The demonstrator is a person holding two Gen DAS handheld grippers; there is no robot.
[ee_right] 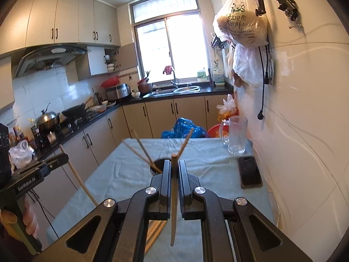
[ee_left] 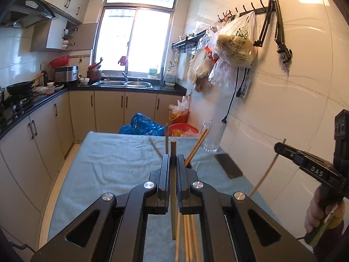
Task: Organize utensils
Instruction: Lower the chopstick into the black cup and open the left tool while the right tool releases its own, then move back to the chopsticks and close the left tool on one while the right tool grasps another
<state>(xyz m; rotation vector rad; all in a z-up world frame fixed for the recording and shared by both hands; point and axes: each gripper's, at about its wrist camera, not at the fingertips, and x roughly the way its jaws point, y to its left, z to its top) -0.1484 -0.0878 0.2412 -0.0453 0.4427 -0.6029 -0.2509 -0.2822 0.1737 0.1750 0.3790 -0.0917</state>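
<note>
Over the table (ee_left: 109, 163), the left gripper (ee_left: 173, 159) was clamped on one dark chopstick (ee_left: 173, 196), held roughly upright between its fingers. At 1 o'clock from it in the left view, a dark cup (ee_right: 158, 166) already had a few chopsticks (ee_right: 141, 148) fanning out of it. More loose ones (ee_left: 188, 235) lay on the cloth under the jaws, at 6 o'clock.

The right gripper (ee_right: 174, 166) was also clamped, on a pale chopstick (ee_right: 173, 196), with the cup at its 11 o'clock in the right view.

My take: go one hand at a time, tip the stick steeper and come in from above, since the leaning chopsticks block a flat approach and could tip the cup.

Open cloth sat to the left. At 2 o'clock, the glass mug (ee_right: 236, 135) and phone (ee_right: 249, 171) crowded the wall edge, so I'd avoid swinging that way.
</note>
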